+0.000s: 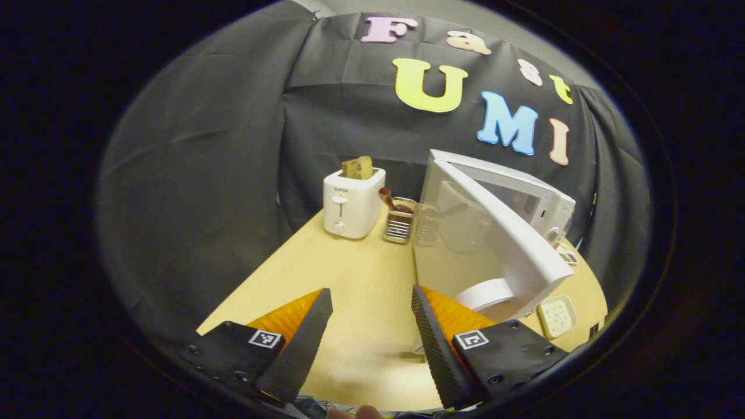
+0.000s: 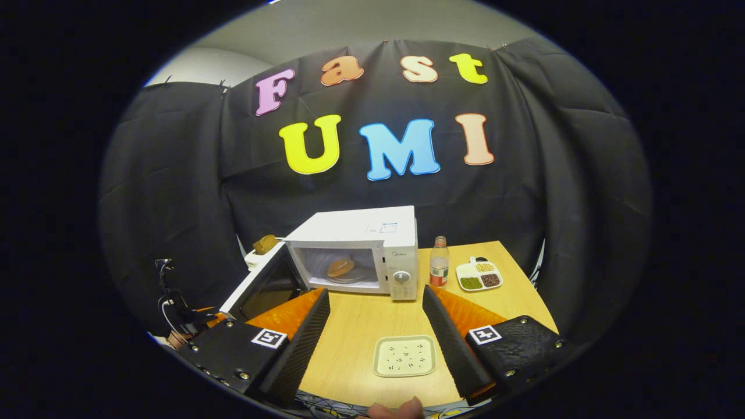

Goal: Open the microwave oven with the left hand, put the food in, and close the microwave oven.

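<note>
Closing the door [image 1: 500, 233] looks to us like the step in hand: the food [image 2: 341, 267], a round bun on a plate [image 2: 347, 276], already sits inside the microwave [image 2: 361, 250], whose door hangs wide open to its left. Our left gripper [image 1: 372, 326] is spread with nothing between its fingers, low over the table [image 1: 361, 279] and just beside the door's free edge; our right gripper [image 2: 375, 329] is likewise spread and bare, hovering back over the small tray [image 2: 404, 356]. To do this well, we judge we should lay one left finger flat against the door's outer face near its free edge, far from the hinge, and sweep it round in the door's own arc. We should push steadily until the latch catches, since a hard shove may slide the microwave toward the bottle [image 2: 439, 262].
</note>
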A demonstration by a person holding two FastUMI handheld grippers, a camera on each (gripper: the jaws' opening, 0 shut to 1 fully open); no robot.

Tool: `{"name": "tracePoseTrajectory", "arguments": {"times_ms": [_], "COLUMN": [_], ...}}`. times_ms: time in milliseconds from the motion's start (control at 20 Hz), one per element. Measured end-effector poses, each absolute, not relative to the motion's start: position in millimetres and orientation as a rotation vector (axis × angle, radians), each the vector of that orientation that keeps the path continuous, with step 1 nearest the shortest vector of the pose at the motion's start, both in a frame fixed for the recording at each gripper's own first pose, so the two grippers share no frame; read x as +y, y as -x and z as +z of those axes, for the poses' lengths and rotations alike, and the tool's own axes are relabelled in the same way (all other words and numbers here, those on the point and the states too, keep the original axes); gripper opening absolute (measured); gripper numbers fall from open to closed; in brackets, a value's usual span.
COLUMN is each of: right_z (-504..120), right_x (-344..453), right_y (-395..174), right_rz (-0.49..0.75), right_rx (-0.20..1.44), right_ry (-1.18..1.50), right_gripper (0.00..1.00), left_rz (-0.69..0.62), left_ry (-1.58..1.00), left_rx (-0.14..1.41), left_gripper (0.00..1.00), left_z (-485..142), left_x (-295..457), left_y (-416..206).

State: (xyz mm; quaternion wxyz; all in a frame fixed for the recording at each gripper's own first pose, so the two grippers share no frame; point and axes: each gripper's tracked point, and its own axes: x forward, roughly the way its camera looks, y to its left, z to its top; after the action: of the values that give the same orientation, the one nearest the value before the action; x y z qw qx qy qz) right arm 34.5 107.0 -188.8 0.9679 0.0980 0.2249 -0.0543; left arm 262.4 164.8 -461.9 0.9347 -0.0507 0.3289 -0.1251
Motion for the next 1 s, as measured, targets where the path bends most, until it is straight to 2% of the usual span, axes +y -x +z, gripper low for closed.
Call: {"name": "tracePoseTrajectory", "arguments": {"times_ms": [450, 500, 550, 600, 650, 750, 950, 1000], "right_z": [-197, -198, -198, -196, -195, -200, -208, -209], "right_x": [61, 53, 46, 39, 31, 20, 2, -1], "right_y": [-10, -9, -6, -6, -5, -1, -3, -4], "right_rz": [-0.292, -0.308, -0.326, -0.344, -0.363, -0.393, -0.437, -0.446], "right_rx": [0.470, 0.475, 0.476, 0.467, 0.463, 0.471, 0.481, 0.483], "right_ry": [-0.273, -0.271, -0.271, -0.273, -0.274, -0.275, -0.296, -0.304], "right_gripper": [0.98, 0.98, 0.98, 0.98, 0.98, 0.98, 0.98, 0.98], "left_rz": [-0.532, -0.537, -0.562, -0.582, -0.595, -0.620, -0.658, -0.663], "left_ry": [0.108, 0.089, 0.084, 0.088, 0.086, 0.078, 0.051, 0.050], "left_rx": [0.665, 0.656, 0.652, 0.655, 0.658, 0.650, 0.637, 0.636], "left_gripper": [0.93, 0.87, 0.87, 0.96, 0.97, 0.87, 0.95, 0.93], "left_z": [-458, -459, -461, -462, -463, -464, -469, -470], "left_x": [-9, -21, -36, -50, -63, -86, -128, -135], "left_y": [-302, -306, -312, -316, -321, -333, -362, -368]}}
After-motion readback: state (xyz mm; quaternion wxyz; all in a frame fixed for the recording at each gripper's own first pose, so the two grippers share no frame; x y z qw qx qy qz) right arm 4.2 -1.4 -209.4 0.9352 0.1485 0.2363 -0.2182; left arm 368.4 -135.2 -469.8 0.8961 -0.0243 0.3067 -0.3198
